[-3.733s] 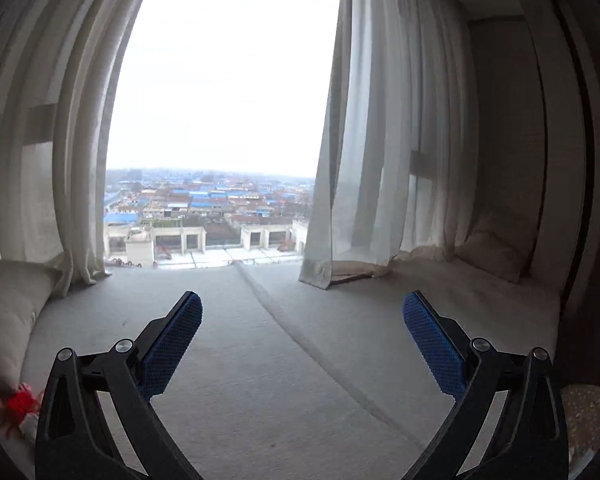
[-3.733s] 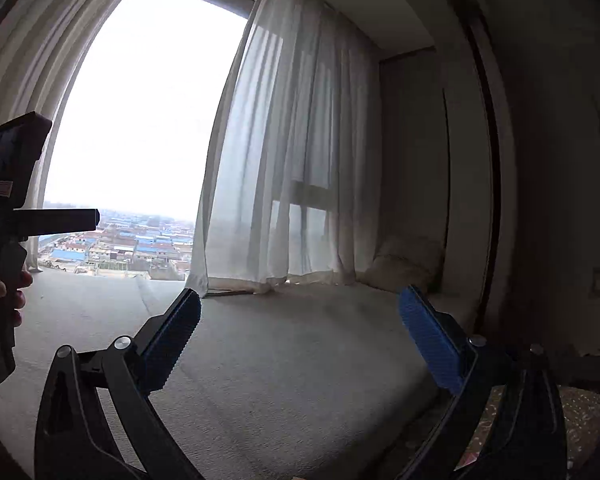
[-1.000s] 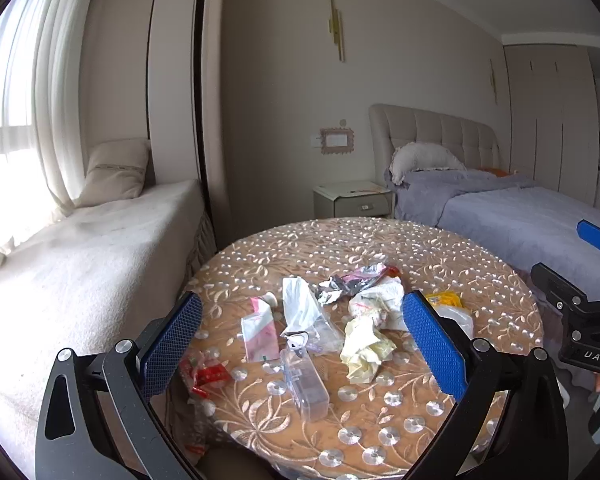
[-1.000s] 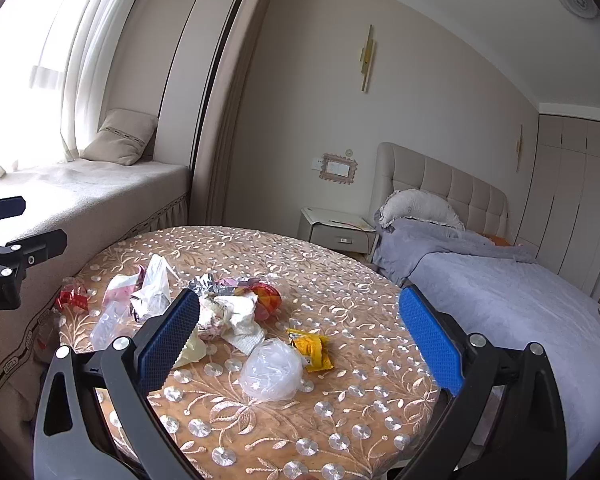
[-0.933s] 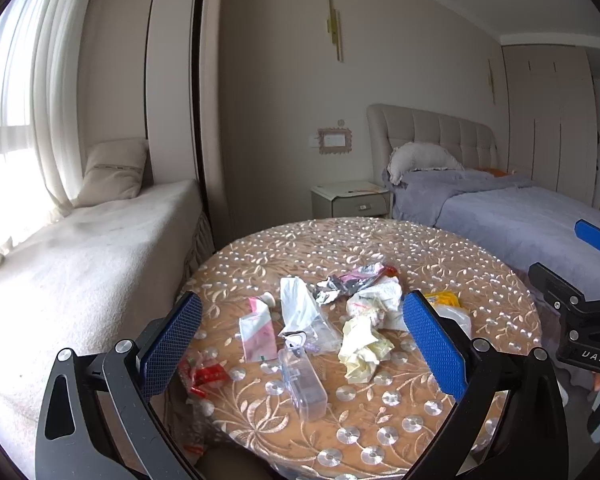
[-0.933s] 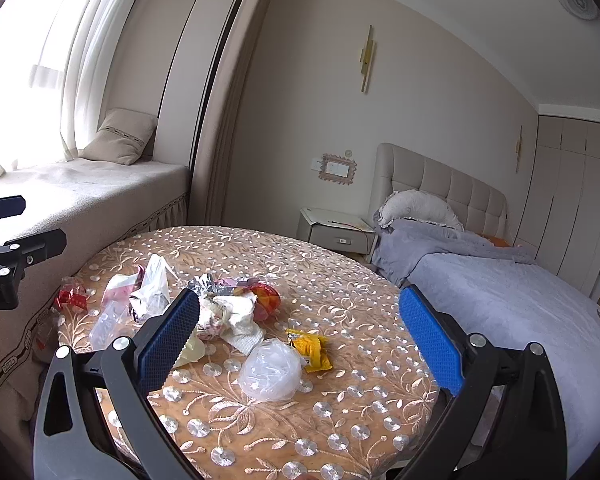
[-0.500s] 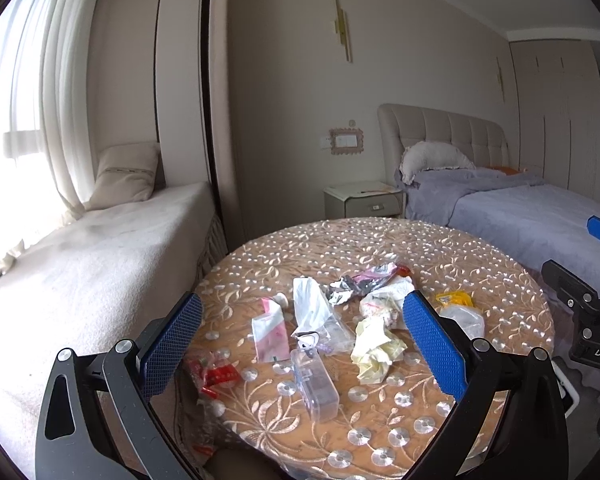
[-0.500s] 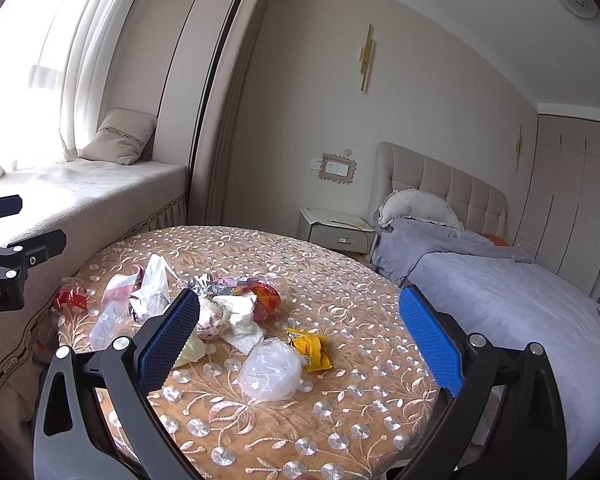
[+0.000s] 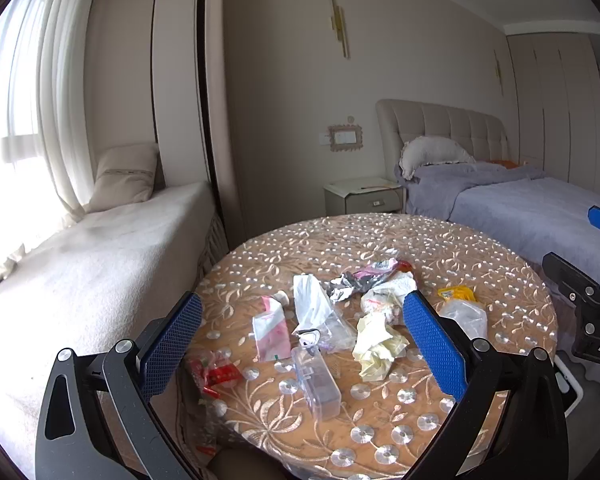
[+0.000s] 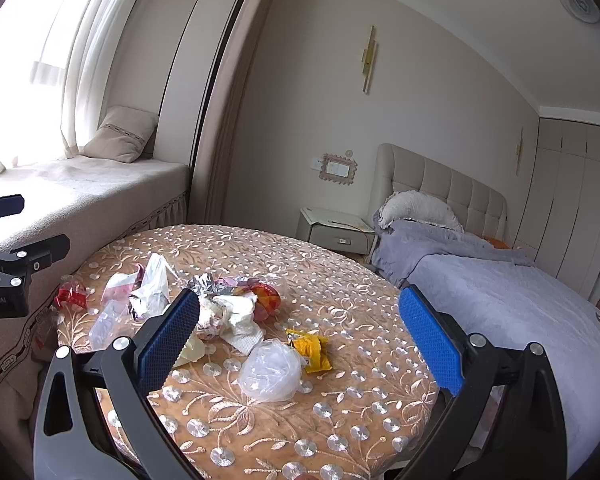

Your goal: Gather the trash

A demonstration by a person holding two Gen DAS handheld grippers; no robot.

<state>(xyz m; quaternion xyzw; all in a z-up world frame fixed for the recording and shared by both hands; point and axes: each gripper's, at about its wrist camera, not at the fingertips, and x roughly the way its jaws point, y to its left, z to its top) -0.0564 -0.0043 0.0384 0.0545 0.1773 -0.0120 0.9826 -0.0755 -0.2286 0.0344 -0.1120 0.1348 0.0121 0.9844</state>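
On round embroidered counter (image 9: 380,236): trash heap (image 9: 352,304) at centre, comprising pink carton (image 9: 271,330), clear plastic box (image 9: 316,380), yellow wrapper (image 10: 310,346), crumpled clear bag (image 10: 270,370). Left tool (image 9: 300,344) spread, empty, above heap; right tool (image 10: 300,334) likewise spread, empty.

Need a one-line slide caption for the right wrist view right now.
Right gripper with open jaws hovers over a round embroidered table strewn with wrappers, a clear plastic bag and crumpled tissue.
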